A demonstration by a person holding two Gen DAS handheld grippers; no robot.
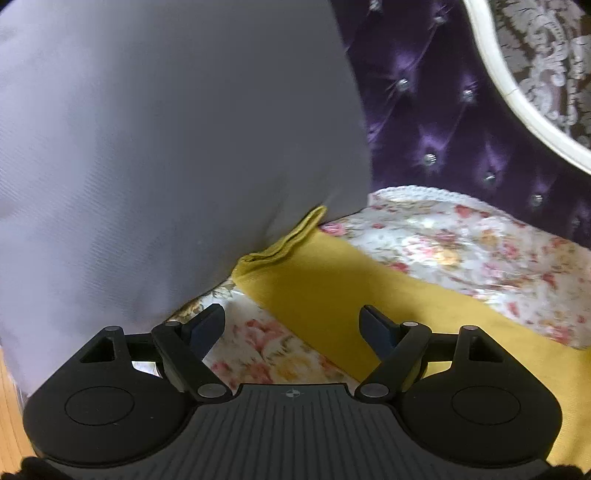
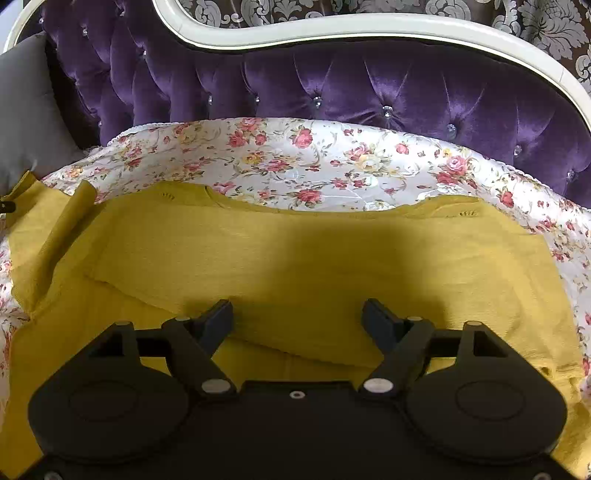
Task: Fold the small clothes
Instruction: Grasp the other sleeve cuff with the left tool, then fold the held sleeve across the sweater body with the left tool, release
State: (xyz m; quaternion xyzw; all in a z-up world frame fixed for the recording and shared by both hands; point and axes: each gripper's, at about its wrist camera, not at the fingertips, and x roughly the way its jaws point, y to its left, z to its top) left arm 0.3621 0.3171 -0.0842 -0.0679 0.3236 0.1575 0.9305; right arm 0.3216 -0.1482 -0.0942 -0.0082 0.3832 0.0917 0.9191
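A mustard-yellow knit garment lies spread on the floral seat cover, partly folded, with a sleeve turned over at the left. In the left wrist view a strip of the garment runs diagonally, its cuff pressed against a grey cushion. My left gripper is open and empty, over the floral cover at the garment's edge. My right gripper is open and empty, low over the garment's near part.
A large grey cushion fills the left of the left wrist view and shows in the right wrist view. The purple tufted sofa back with a white frame stands behind the floral cover.
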